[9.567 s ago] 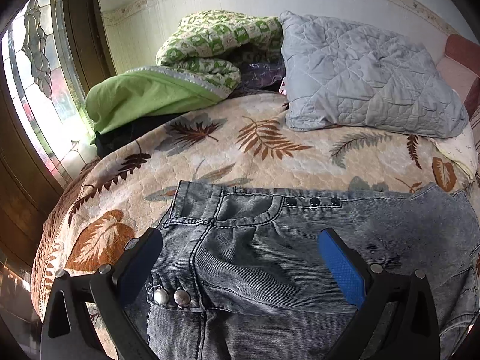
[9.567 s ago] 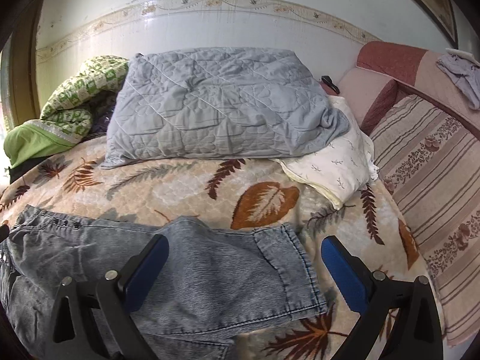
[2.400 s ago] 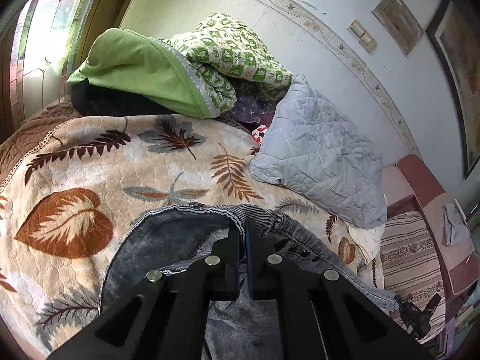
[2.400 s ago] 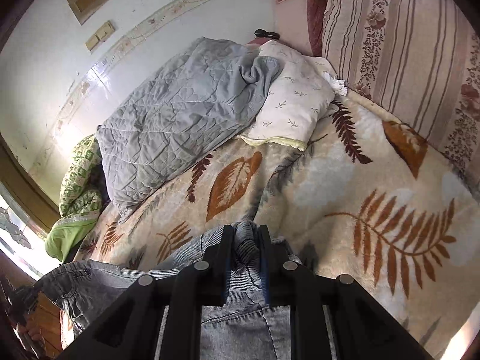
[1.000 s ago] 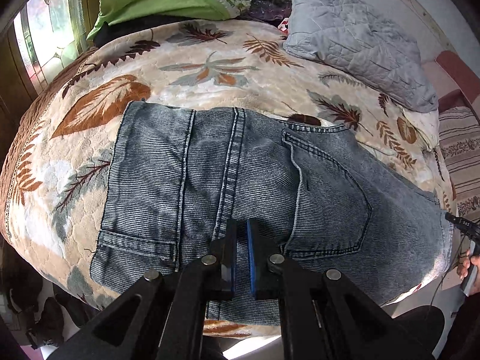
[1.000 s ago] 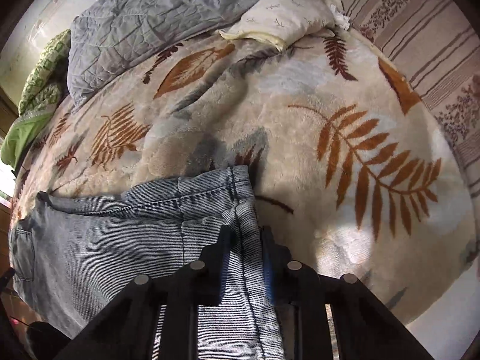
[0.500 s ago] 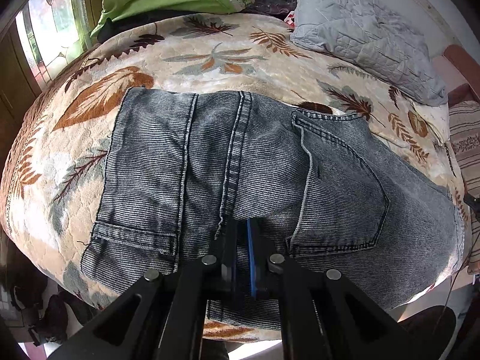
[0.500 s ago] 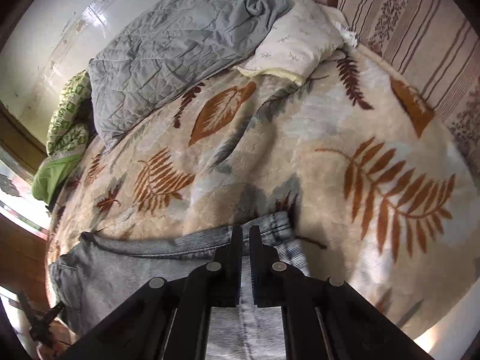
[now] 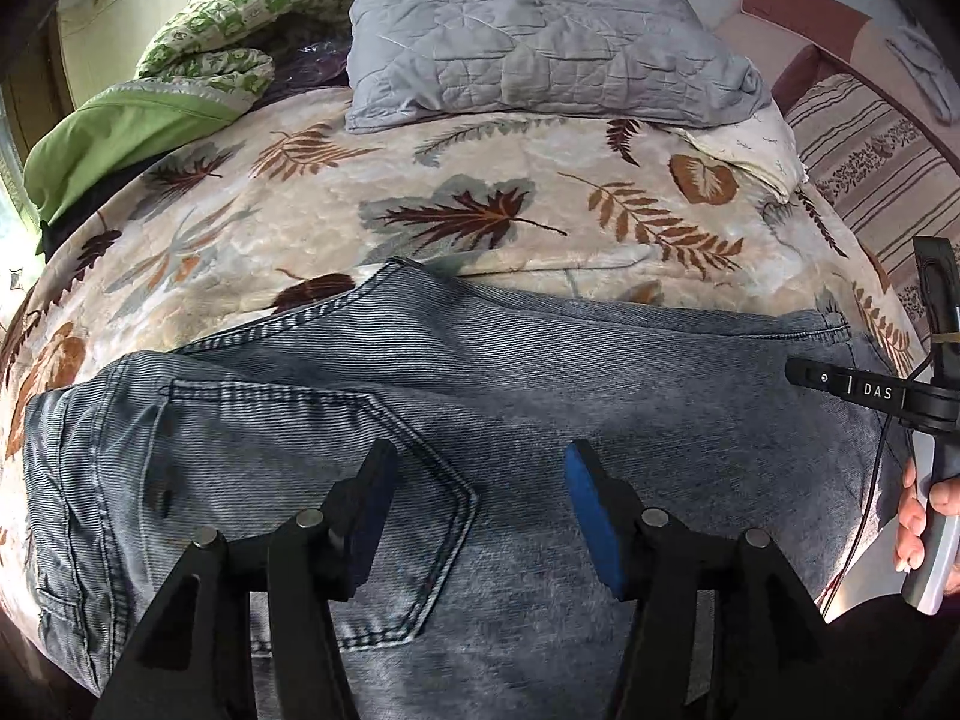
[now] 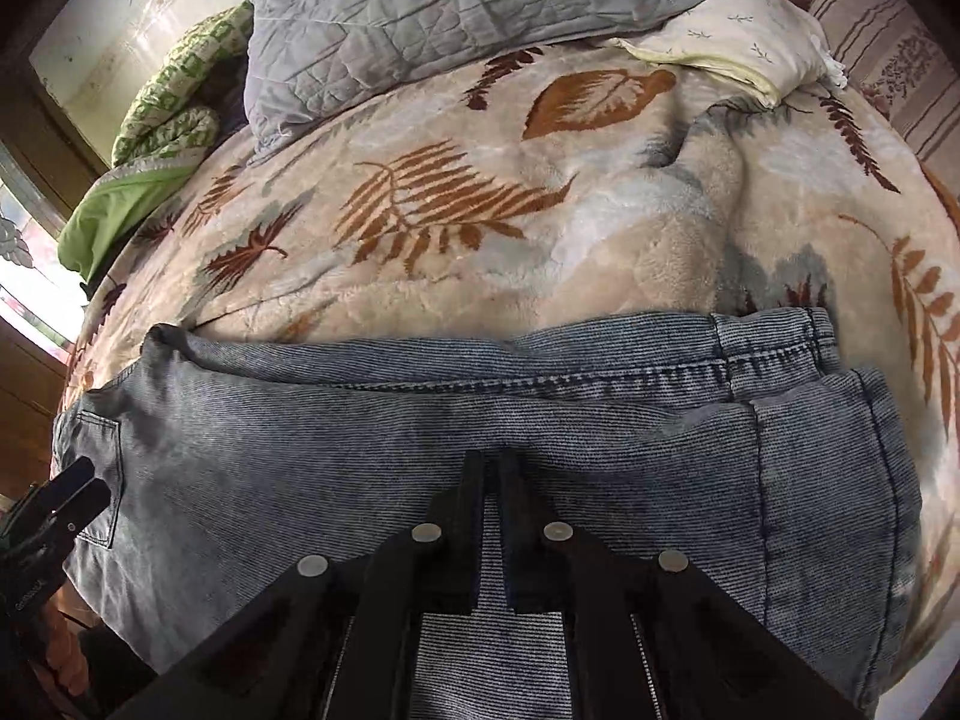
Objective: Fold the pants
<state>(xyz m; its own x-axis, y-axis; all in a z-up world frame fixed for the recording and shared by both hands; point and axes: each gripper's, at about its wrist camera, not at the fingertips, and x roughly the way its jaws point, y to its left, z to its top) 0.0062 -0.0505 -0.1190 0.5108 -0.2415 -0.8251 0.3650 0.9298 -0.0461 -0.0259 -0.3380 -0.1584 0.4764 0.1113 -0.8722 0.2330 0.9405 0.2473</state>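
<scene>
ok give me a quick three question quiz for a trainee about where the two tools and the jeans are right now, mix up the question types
1. True or false: the left tool is shut on the jeans.
2. Which way up is the visible half of the jeans? A) fly and buttons up B) back pocket up C) inside out
3. Fill in: the jeans lie on a leaf-patterned ____, with a grey quilted pillow behind.

Key
1. False: its jaws stand apart above the denim.
2. B
3. blanket. Note that the right tool has its jaws together; whether they pinch cloth cannot be told.
</scene>
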